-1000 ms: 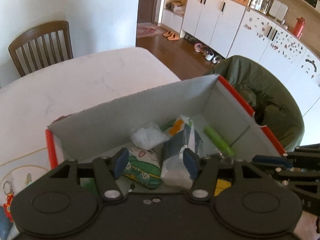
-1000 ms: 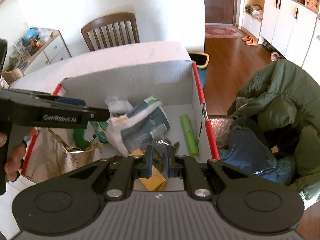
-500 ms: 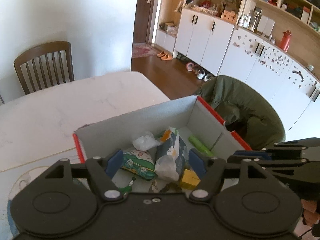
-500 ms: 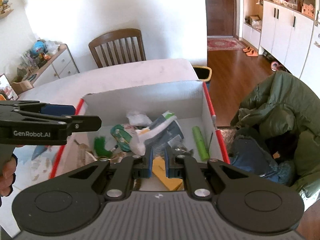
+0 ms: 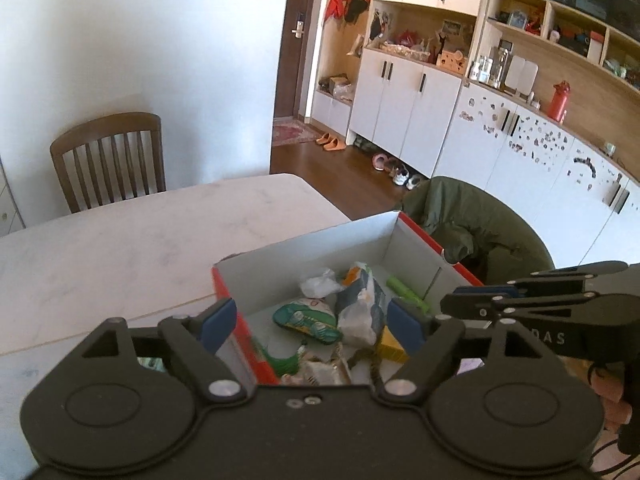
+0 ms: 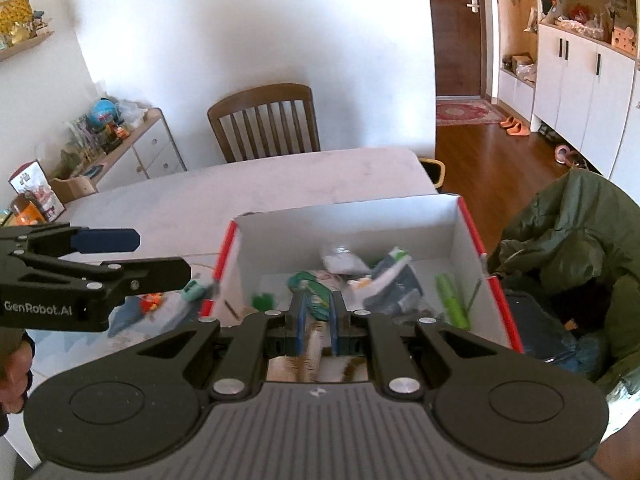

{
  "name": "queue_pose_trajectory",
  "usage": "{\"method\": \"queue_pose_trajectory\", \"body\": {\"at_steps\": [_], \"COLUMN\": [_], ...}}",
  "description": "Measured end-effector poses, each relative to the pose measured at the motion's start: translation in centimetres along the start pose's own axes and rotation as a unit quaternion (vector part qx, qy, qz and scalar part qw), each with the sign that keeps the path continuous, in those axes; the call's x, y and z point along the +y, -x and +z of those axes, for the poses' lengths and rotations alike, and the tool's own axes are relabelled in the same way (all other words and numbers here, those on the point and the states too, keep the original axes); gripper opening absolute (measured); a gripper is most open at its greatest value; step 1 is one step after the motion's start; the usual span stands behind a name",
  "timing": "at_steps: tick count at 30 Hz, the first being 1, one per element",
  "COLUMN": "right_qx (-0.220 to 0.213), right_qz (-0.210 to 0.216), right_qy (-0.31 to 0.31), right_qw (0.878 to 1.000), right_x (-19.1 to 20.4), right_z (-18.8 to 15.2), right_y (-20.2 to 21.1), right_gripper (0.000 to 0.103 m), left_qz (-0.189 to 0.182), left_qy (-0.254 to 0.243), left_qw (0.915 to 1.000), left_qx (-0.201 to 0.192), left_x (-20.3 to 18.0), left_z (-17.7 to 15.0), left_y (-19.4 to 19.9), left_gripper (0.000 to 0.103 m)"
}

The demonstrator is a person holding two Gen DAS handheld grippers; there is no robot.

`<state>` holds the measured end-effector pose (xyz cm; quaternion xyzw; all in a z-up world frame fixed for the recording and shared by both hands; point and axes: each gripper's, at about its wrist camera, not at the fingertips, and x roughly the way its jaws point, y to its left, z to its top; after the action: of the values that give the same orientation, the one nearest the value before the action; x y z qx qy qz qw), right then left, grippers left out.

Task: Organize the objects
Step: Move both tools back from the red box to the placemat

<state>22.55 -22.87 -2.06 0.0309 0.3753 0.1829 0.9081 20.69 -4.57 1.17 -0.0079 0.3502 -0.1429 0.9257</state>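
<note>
L gripper (image 5: 308, 322) jaws wide apart, R gripper (image 6: 318, 316) nearly closed w/ nothing between, both above red-edged white cardboard box (image 6: 344, 220) of clutter.

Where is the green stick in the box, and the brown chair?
green stick (image 6: 451, 300): right wrist view, middle of its length.
brown chair (image 5: 108, 160): left wrist view, slatted backrest.

my hand-held gripper (image 5: 310, 322): matt black plastic, blue pads | box (image 5: 304, 256): matt white cardboard, red outside | counter (image 5: 132, 236): smooth pale marble look | chair (image 5: 110, 160): brown wood
</note>
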Motion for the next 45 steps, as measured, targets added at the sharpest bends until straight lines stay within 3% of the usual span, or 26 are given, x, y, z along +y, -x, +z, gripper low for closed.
{"method": "queue_pose_trajectory", "body": {"at_steps": [7, 10, 13, 15, 17, 20, 26, 33, 45], "right_qx": [-0.007, -0.009, -0.014, -0.017, -0.025, -0.024, -0.023, -0.050, -0.025], "right_qz": [0.006, 0.010, 0.015, 0.017, 0.015, 0.016, 0.032, 0.042, 0.035], "right_qy": [0.006, 0.011, 0.015, 0.018, 0.026, 0.031, 0.026, 0.021, 0.051], "right_qw": [1.000, 1.000, 1.000, 1.000, 0.999, 0.999, 0.999, 0.998, 0.998], "right_x": [3.1, 4.7, 6.2, 7.2, 8.3, 9.7, 11.8, 14.5, 19.0], "right_z": [-0.3, -0.3, -0.2, -0.1, -0.1, 0.0, 0.1, 0.2, 0.7], "right_y": [0.0, -0.2, -0.5, -0.6, -0.7, -1.2, -2.4, -3.9, -9.2], "right_gripper": [0.011, 0.016, 0.029, 0.049, 0.059, 0.059, 0.071, 0.086, 0.089], "left_qz": [0.007, 0.013, 0.020, 0.026, 0.031, 0.036, 0.043, 0.058, 0.073], "left_qy": [0.008, 0.005, 0.005, 0.008, 0.011, 0.020, 0.030, 0.039, 0.060], "left_qw": [0.9999, 0.9998, 0.9996, 0.9995, 0.9994, 0.9991, 0.9985, 0.9975, 0.9955], "left_qx": [-0.009, -0.015, -0.018, -0.016, -0.014, -0.014, -0.017, -0.011, -0.004], "left_x": [2.4, 3.4, 4.6, 5.6, 6.5, 7.9, 10.5, 13.5, 19.0], "left_z": [-1.0, -1.6, -2.3, -2.7, -3.0, -3.5, -4.5, -5.6, -8.3], "left_y": [2.2, 3.1, 3.7, 3.9, 4.2, 4.6, 5.3, 5.2, 2.6], "left_gripper": [0.086, 0.088, 0.088, 0.089, 0.090, 0.093, 0.102, 0.102, 0.102]}}
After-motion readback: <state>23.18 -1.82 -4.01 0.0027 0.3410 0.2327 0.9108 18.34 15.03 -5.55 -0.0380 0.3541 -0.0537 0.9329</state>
